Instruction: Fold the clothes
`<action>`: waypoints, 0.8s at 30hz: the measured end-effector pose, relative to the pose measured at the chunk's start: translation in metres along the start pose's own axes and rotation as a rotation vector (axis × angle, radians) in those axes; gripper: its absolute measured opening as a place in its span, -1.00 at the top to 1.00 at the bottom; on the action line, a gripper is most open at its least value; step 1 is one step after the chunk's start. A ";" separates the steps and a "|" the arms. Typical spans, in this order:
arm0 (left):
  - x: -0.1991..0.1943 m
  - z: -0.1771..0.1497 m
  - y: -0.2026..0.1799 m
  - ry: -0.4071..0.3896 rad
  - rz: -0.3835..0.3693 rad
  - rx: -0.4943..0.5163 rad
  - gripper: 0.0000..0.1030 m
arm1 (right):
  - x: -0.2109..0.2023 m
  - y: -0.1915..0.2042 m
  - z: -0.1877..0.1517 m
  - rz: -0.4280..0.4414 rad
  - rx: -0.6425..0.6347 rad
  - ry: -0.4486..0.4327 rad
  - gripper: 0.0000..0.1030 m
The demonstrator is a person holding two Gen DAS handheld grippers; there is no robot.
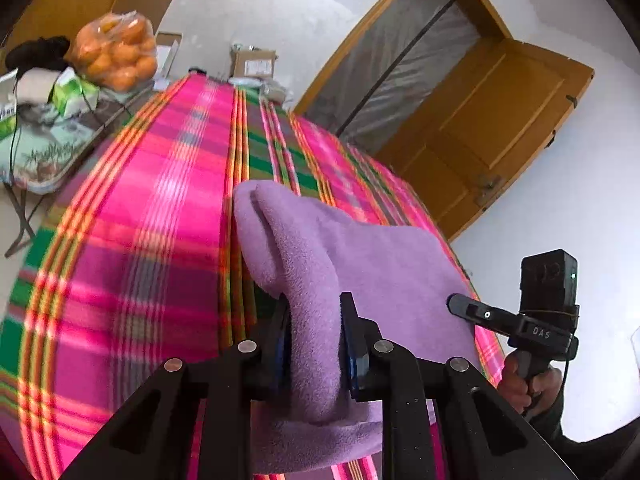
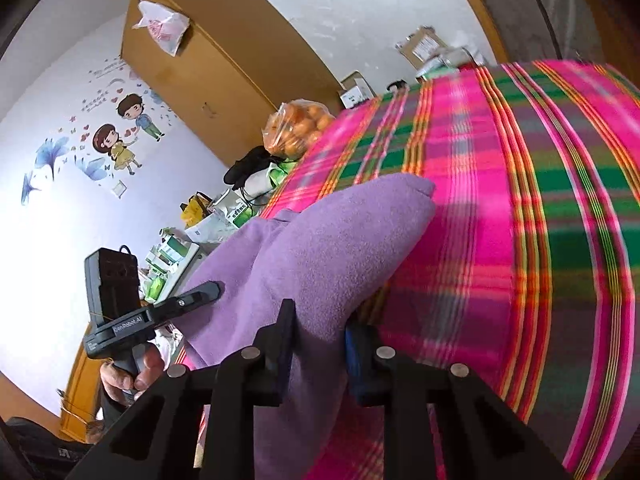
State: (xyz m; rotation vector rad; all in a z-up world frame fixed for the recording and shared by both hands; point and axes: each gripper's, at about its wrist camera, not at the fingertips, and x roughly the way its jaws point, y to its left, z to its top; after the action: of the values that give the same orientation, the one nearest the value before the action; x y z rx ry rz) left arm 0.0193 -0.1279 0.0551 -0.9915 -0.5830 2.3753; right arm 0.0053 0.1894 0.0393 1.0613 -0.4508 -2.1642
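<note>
A purple fleece garment [image 1: 360, 264] lies on a bed covered with a pink, green and orange plaid blanket [image 1: 132, 240]. Both grippers have hold of it. The left gripper [image 1: 314, 344] has its fingers [image 1: 352, 340] pinched on a bunched fold near one edge, and the right gripper [image 2: 318, 350] is clamped the same way on a fold at the other side, its fingers [image 2: 285, 344] pressing into the cloth. From each wrist view the other tool shows beside the garment, held in a hand [image 1: 524, 384], so the two grips sit apart along the same edge.

The fleece looks thick, soft and light. It drapes and puckers where it is pinched and holds no shape of its own, so it will likely sag between the two grips and trail on the blanket. Its nap should give good friction, and slipping looks unlikely. The best hold is probably at the corners or along a seamed hem, taking all layers together, with the grips kept well apart so the edge stays taut.

A bag of oranges [image 1: 116, 50] sits on a cluttered tabletop [image 1: 44, 152] beside the bed.
</note>
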 end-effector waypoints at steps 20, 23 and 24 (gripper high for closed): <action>0.036 0.097 0.042 -0.107 0.085 0.028 0.55 | 0.082 -0.003 0.107 0.012 -0.103 -0.021 0.56; 0.047 0.106 0.052 -0.104 0.104 0.024 0.55 | 0.101 -0.012 0.117 0.003 -0.101 -0.002 0.56; 0.052 0.108 0.055 -0.101 0.114 0.024 0.55 | 0.107 -0.015 0.119 0.002 -0.099 0.004 0.56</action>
State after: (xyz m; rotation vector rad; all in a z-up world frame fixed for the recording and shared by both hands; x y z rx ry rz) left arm -0.1080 -0.1616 0.0670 -0.9208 -0.5464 2.5385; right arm -0.1430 0.1269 0.0436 1.0104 -0.3384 -2.1590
